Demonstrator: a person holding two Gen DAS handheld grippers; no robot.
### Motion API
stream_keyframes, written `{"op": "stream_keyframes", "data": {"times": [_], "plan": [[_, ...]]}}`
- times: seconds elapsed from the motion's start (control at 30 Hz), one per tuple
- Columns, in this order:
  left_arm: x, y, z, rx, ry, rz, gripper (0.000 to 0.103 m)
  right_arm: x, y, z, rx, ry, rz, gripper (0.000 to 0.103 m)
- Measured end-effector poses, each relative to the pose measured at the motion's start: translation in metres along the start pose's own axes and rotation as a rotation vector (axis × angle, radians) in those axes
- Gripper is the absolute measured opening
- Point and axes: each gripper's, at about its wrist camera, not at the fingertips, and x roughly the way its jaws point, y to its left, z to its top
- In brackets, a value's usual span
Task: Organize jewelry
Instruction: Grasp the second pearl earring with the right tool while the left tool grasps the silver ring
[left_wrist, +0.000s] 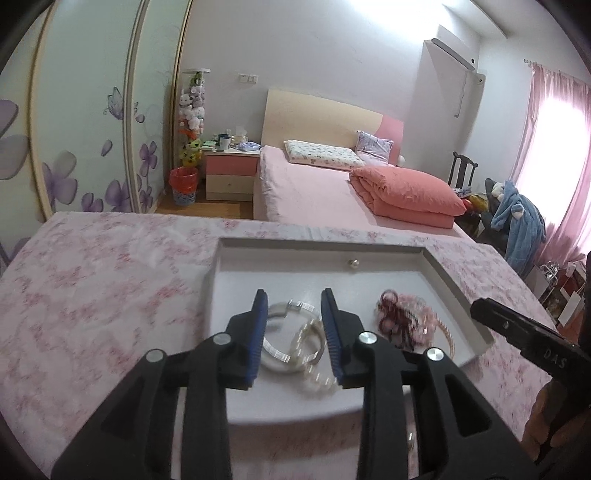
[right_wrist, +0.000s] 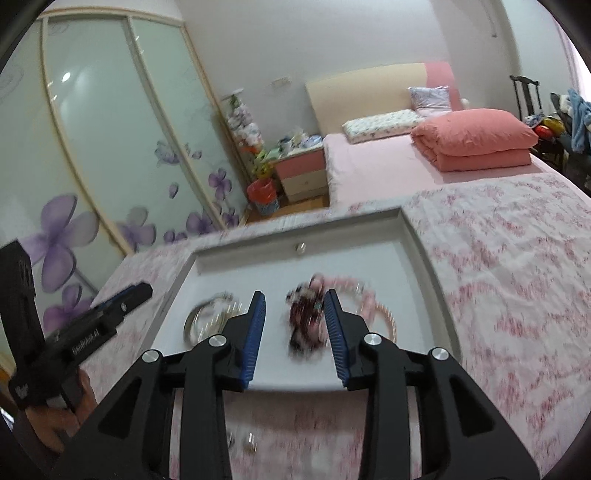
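A white tray lies on a pink floral tablecloth. In it lie silver bangles with a pearl strand, a pile of dark red and pink bead bracelets and a small ring near the far wall. My left gripper is open and empty, its jaws either side of the bangles, above them. My right gripper is open and empty over the red and pink bead pile. The bangles lie to its left, the ring farther back. The right view is blurred.
The tablecloth covers the table around the tray. Small silver pieces lie on the cloth in front of the tray. Behind the table stand a pink bed, a nightstand and a flowered wardrobe.
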Motion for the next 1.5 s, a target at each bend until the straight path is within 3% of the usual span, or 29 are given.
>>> {"op": "stream_keyframes", "data": {"times": [0.2, 0.43, 0.83, 0.93, 1.03, 1.27, 1.5], "plan": [[-0.034, 0.009, -0.034, 0.015, 0.029, 0.018, 0.038, -0.003, 0.015, -0.042, -0.086, 0.158, 0.047, 0.034], [-0.059, 0.022, -0.064, 0.030, 0.042, 0.069, 0.043, 0.006, 0.034, -0.077, -0.169, 0.268, 0.054, 0.028], [-0.071, 0.036, -0.079, 0.004, 0.060, 0.100, 0.046, 0.026, 0.049, -0.083, -0.233, 0.297, -0.027, 0.022], [-0.070, 0.033, -0.078, 0.008, 0.061, 0.089, 0.047, 0.028, 0.052, -0.083, -0.255, 0.292, -0.050, 0.014], [-0.070, 0.022, -0.079, 0.025, 0.066, 0.067, 0.050, 0.027, 0.050, -0.084, -0.268, 0.285, -0.069, 0.014], [-0.057, -0.016, -0.082, 0.093, 0.120, 0.000, 0.051, 0.013, -0.008, -0.068, -0.139, 0.243, -0.261, 0.014], [-0.032, -0.065, -0.093, 0.179, 0.199, -0.060, 0.060, 0.010, -0.022, -0.069, -0.137, 0.219, -0.282, 0.014]]}}
